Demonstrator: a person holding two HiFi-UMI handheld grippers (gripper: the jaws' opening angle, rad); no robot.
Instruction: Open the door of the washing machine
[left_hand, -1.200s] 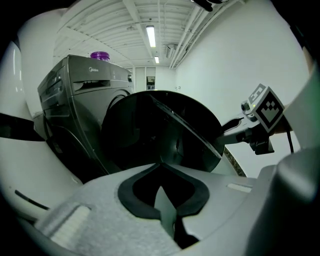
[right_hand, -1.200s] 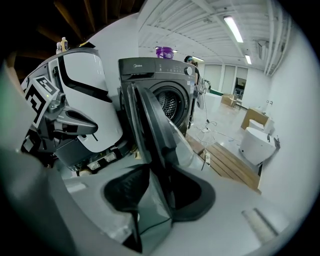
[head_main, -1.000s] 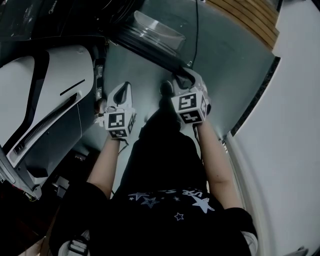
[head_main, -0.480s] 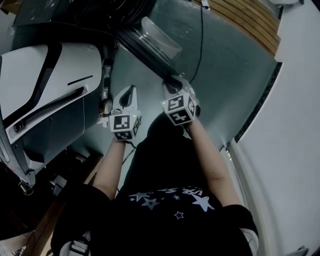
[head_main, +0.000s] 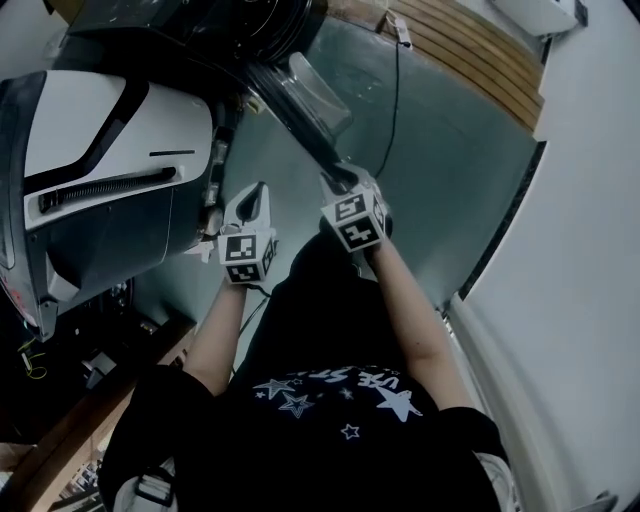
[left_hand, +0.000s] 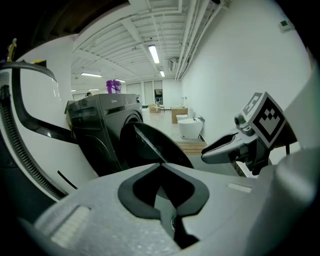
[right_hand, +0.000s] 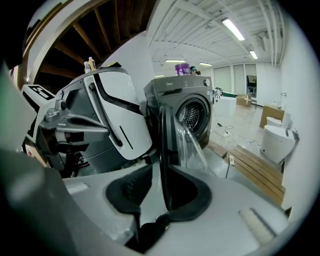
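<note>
Between right tool jaws, door edge.

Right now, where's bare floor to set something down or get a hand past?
Free: grey floor right of the open washing machine door, bordered by the wooden platform and white wall; one black cable crosses it. Crowded: the gap between door and white housing, where the left gripper sits; right gripper clamps the door's edge.
</note>
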